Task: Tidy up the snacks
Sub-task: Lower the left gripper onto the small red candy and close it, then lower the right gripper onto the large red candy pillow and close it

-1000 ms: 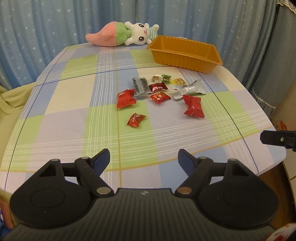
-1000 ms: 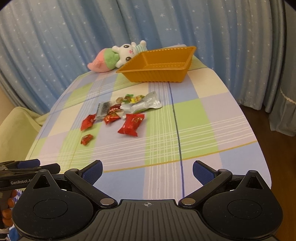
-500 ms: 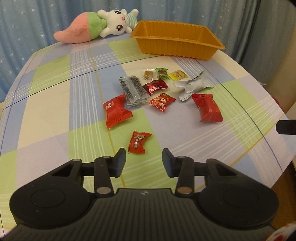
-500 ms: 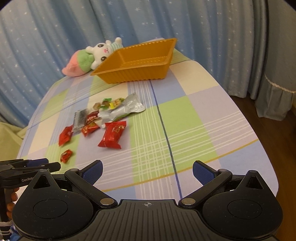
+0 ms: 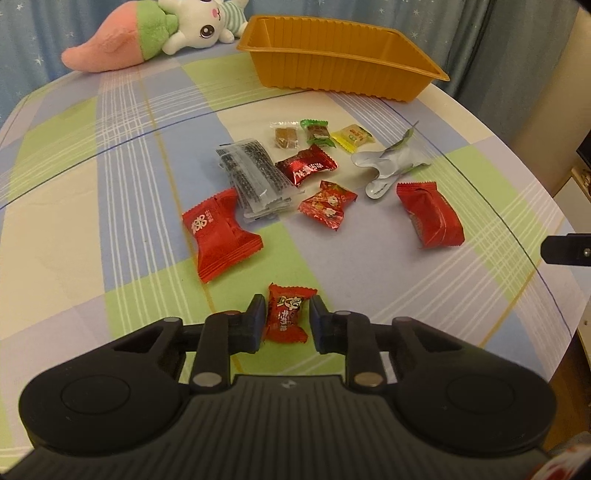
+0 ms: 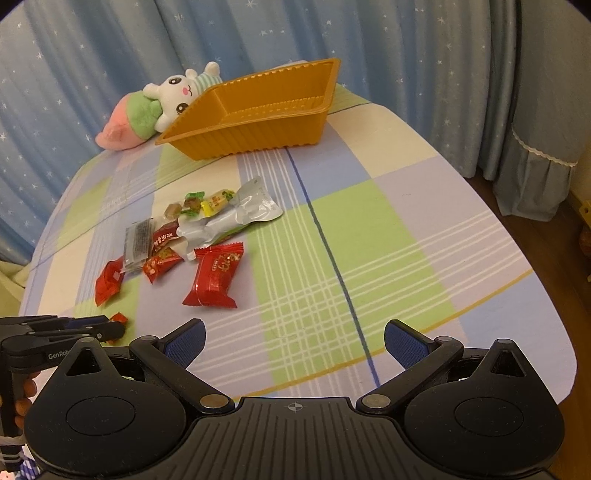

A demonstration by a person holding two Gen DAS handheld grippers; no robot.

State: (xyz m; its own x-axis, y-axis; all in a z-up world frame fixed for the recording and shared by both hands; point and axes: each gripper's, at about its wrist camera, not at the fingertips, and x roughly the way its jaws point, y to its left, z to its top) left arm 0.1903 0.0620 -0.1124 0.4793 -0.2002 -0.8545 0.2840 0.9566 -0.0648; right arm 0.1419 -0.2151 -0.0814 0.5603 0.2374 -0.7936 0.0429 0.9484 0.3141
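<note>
A small red candy (image 5: 286,317) lies on the checked tablecloth (image 5: 110,206), and my left gripper (image 5: 288,314) is closing its jaws on it, with the pads against the wrapper's sides. In the right wrist view the same candy (image 6: 119,318) peeks out past the left gripper (image 6: 74,328). More snacks lie beyond: two larger red packs (image 5: 218,232) (image 5: 430,214), a silver pouch (image 5: 388,162), clear dotted packets (image 5: 255,177) and several small candies. An orange tray (image 5: 343,70) stands at the far side. My right gripper (image 6: 295,332) hovers open over bare cloth, holding nothing.
A plush rabbit-carrot toy (image 5: 147,33) lies left of the tray, against blue starred curtains. The table's rounded edge drops off on the right (image 6: 535,295) to a wooden floor. One finger of the right gripper (image 5: 565,249) shows at the right margin of the left wrist view.
My left gripper moved forward and down to the small red candy and its jaws went from wide to closed around it. The right gripper drifted slightly and stayed open.
</note>
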